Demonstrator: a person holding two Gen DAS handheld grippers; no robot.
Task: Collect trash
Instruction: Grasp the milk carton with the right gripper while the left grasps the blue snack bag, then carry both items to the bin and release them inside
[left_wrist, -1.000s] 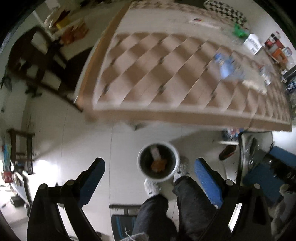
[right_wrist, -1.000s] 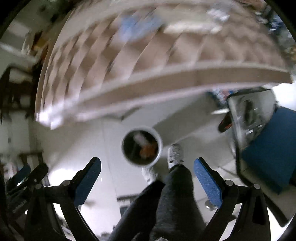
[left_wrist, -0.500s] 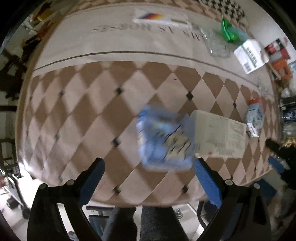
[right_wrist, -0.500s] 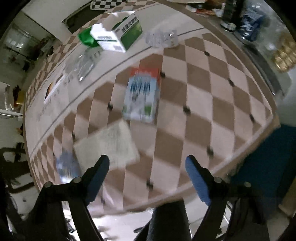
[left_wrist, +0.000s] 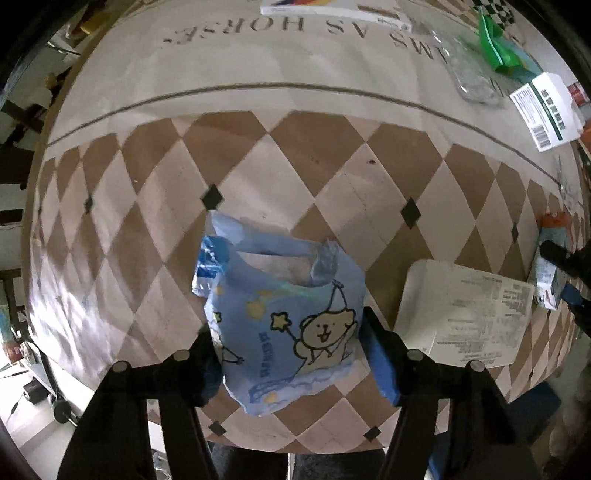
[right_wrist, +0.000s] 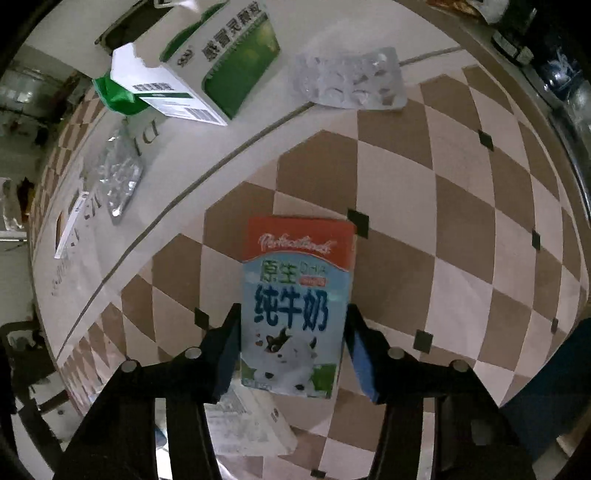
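While both sets of jaws are closing, each already has its own piece of trash between its fingers. Those of the right gripper (right_wrist: 291, 354) straddle the milk carton (right_wrist: 295, 306), which lies flat on the bench (right_wrist: 461, 229); its long axis runs straight away from the gripper, in line with the fingers, so they meet its two long sides. The pads look to be at those sides, though I cannot tell if they press yet. On the left gripper (left_wrist: 291, 354) the jaws bracket the near half of the blue bag (left_wrist: 284, 325), a limp wrapper with a bear print, its torn open end pointing away. Its right pad seems to stand just off the bag's edge; the left one is at it. Each hand is over its own item, so neither needs to cross. Just right of the bag lies a white card (left_wrist: 465, 314), and past that the carton again. Beyond the carton sit a green box (right_wrist: 207, 70) and a blister pack (right_wrist: 347, 79).
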